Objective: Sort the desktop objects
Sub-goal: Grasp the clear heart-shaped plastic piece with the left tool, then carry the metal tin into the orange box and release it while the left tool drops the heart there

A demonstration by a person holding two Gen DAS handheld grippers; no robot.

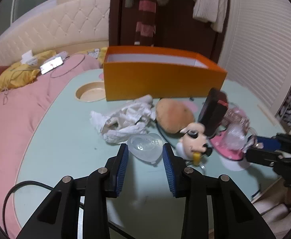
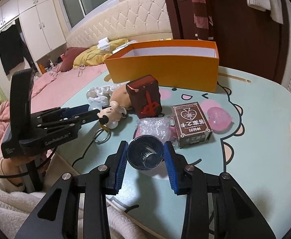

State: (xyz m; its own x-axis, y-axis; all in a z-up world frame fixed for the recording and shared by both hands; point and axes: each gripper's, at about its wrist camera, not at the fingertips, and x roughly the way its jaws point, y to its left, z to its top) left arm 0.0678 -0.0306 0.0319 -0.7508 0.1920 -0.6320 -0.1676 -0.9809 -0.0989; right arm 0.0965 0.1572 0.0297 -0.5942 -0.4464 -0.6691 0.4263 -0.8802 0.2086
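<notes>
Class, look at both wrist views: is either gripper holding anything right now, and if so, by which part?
It cannot be told. The right gripper brackets a small dark cup at its rim; the left gripper brackets a clear heart-shaped piece. Contact isn't visible for either.

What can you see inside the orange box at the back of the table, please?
Inside the orange box only white inner walls show, in both views. Its floor is hidden by the front wall, so whether anything lies in it cannot be told.

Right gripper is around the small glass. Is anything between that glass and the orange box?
Yes. Beyond the small glass lie bubble wrap, a brown card box and a dark red block, all short of the orange box. Lifting over them looks safest.
</notes>
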